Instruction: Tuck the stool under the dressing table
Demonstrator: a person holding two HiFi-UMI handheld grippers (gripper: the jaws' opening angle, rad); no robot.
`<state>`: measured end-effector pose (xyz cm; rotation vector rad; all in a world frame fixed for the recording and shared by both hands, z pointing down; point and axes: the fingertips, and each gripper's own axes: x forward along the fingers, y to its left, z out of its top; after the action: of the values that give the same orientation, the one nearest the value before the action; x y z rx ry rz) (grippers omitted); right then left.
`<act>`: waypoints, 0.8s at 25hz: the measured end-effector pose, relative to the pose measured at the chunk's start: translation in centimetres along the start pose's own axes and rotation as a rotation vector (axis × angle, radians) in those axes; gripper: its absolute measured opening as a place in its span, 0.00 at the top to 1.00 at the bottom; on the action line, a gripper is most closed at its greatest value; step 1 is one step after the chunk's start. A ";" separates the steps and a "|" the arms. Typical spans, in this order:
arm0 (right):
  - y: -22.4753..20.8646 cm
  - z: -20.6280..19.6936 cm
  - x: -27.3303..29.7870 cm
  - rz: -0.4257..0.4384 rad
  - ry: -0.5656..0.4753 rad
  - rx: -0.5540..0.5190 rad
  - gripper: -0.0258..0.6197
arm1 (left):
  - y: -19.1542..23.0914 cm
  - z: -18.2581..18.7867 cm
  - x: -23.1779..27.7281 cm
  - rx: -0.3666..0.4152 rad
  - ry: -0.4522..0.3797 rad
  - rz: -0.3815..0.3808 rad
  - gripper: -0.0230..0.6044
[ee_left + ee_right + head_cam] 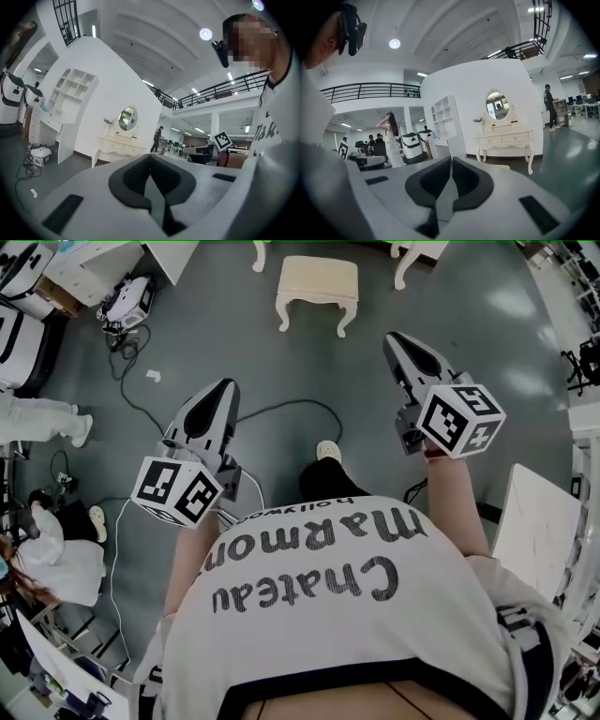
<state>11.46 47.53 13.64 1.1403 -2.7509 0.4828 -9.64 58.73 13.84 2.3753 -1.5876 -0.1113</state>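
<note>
The cream stool stands on the grey floor ahead of me, in front of the white dressing table, of which only the legs show at the top edge of the head view. My left gripper and right gripper are held out level, both well short of the stool, both shut and empty. In the left gripper view the dressing table with its oval mirror stands far off beyond the shut jaws. The right gripper view shows the table closer, past the shut jaws, with a sliver of the stool's top.
A black cable runs over the floor between the grippers. A white machine with cords sits at the upper left. A person's legs are at the left edge, and a white tabletop at the right. A white shelf unit stands left of the dressing table.
</note>
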 end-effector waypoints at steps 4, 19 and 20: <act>-4.4 2.1 3.9 0.022 0.021 -0.008 0.91 | 1.3 1.2 6.1 0.001 -0.007 -0.001 0.93; -14.6 3.5 16.1 0.164 0.122 0.060 0.91 | 6.2 1.9 19.0 -0.064 0.010 0.124 0.93; -15.1 3.0 16.3 0.150 0.138 0.065 0.91 | 6.5 1.9 19.3 -0.063 0.008 0.129 0.93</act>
<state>10.66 25.59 18.32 0.8799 -2.7295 0.6476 -8.27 38.45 15.55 2.2169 -1.7025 -0.1226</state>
